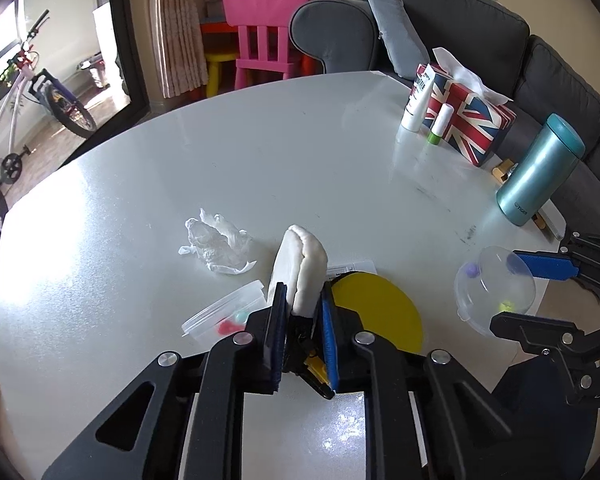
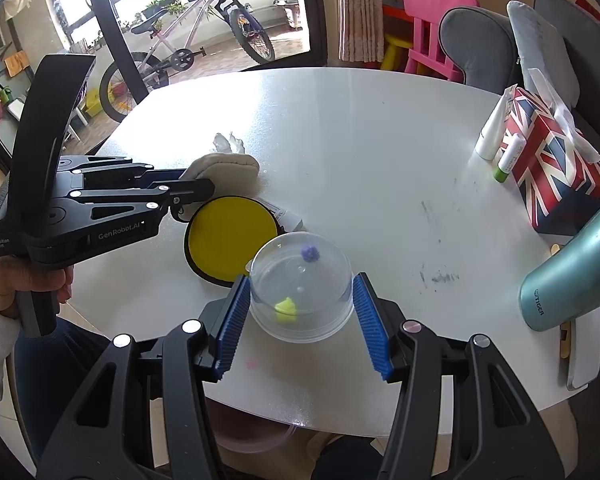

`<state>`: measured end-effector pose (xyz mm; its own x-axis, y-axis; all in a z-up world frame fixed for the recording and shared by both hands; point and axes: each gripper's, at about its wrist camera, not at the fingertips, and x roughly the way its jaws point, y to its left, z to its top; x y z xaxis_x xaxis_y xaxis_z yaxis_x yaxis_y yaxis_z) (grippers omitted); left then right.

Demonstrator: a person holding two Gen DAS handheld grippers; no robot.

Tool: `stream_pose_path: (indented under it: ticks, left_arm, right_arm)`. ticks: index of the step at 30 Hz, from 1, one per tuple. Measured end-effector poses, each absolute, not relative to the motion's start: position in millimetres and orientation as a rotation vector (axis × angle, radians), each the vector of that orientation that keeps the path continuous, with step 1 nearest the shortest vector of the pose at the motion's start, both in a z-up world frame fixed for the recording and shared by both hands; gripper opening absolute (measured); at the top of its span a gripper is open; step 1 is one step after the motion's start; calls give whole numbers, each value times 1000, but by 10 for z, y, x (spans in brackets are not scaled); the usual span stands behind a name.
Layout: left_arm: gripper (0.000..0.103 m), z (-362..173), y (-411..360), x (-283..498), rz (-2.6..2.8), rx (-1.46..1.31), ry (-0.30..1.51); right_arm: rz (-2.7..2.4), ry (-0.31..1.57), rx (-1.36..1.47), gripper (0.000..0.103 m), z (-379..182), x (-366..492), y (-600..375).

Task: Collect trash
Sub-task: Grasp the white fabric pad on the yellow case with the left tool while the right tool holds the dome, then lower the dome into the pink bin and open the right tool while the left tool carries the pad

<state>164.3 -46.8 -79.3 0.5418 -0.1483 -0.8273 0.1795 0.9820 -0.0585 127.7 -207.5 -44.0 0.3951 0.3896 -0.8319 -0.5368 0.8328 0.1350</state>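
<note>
Gripping a folded cream cloth pad [image 1: 302, 268] between my left gripper's [image 1: 300, 312] closed blue pads, I held it upright just above the white round table [image 1: 300, 140]. My right gripper [image 2: 300, 320] stood half open around a clear plastic dome lid [image 2: 302, 284]; whether its pads touched the lid, I could not tell. A crumpled clear plastic wrapper [image 1: 216, 242] lay near the pad's left, a yellow disc [image 1: 380, 312] just beside it, with a clear lidded tub [image 1: 224, 316] close by.
</note>
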Motion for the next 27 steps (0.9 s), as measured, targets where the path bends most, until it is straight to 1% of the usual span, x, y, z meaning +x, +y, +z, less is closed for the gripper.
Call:
stream_pose_path:
  ticks: [7,13,21,27]
  left_arm:
    - [14,-712,-430,1639,-184,38,967]
    - [14,-522,-422,1548,-181,34,946]
    - [14,-196,-392,1273,-170,25,908]
    - [14,-19,-367,907,-172,21,886]
  right_arm:
    - [611,996,-176,53,-422,1303,-1986]
    - [630,967,-188,53,-292,1276,-1940]
    - [658,931,-203,53,-111,1140,-1894]
    - [687,899,-209,53,22,976,-1912]
